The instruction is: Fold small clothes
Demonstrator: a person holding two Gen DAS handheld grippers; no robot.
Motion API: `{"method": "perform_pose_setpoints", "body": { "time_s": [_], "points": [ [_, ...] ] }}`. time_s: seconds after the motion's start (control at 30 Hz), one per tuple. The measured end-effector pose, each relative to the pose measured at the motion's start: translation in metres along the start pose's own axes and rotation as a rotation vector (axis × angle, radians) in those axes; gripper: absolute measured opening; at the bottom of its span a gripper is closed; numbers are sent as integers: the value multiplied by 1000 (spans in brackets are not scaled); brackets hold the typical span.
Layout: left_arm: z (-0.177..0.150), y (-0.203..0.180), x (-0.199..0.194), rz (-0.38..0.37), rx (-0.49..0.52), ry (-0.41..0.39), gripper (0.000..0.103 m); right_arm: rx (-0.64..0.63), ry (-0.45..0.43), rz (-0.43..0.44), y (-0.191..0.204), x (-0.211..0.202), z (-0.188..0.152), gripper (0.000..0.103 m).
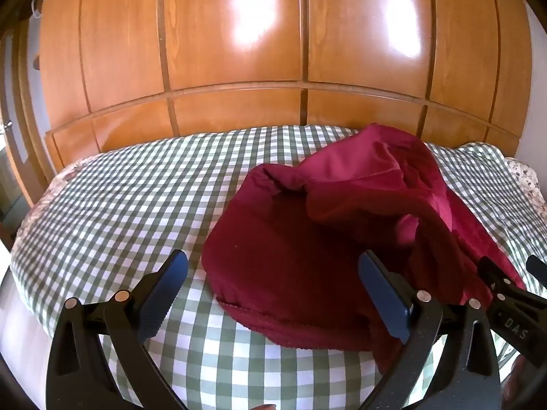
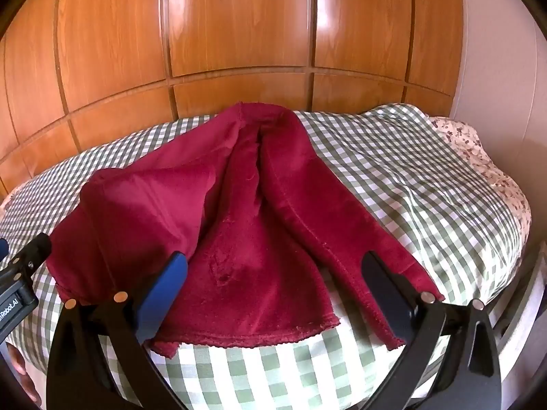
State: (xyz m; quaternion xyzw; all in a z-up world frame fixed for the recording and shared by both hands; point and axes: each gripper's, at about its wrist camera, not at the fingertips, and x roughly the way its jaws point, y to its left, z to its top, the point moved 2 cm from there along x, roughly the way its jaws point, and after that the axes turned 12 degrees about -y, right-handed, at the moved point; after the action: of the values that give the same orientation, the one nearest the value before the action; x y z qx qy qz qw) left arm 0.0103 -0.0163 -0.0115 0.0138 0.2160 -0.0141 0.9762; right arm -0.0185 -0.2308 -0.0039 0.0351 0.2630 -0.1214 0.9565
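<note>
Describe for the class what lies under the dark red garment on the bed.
The dark red garment lies crumpled on a green and white checked cover. At the bed's far right edge a floral sheet shows beneath that cover. Anything directly under the garment is hidden by its folds.

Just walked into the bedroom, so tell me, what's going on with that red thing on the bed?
A person holds a two-finger gripper in each hand over a dark red garment lying rumpled and unfolded on the checked bedspread. The left gripper and the right gripper are both wide open, poised at the garment's near hem, gripping nothing. Folding hasn't started.
</note>
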Motion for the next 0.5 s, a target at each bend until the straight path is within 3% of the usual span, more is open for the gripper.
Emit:
{"method": "perform_pose_setpoints", "body": {
  "time_s": [0.5],
  "points": [
    [-5,-4,-4,-23,10,5,99,-5,6,-13,-3,-2,-2,101]
  ]
}}
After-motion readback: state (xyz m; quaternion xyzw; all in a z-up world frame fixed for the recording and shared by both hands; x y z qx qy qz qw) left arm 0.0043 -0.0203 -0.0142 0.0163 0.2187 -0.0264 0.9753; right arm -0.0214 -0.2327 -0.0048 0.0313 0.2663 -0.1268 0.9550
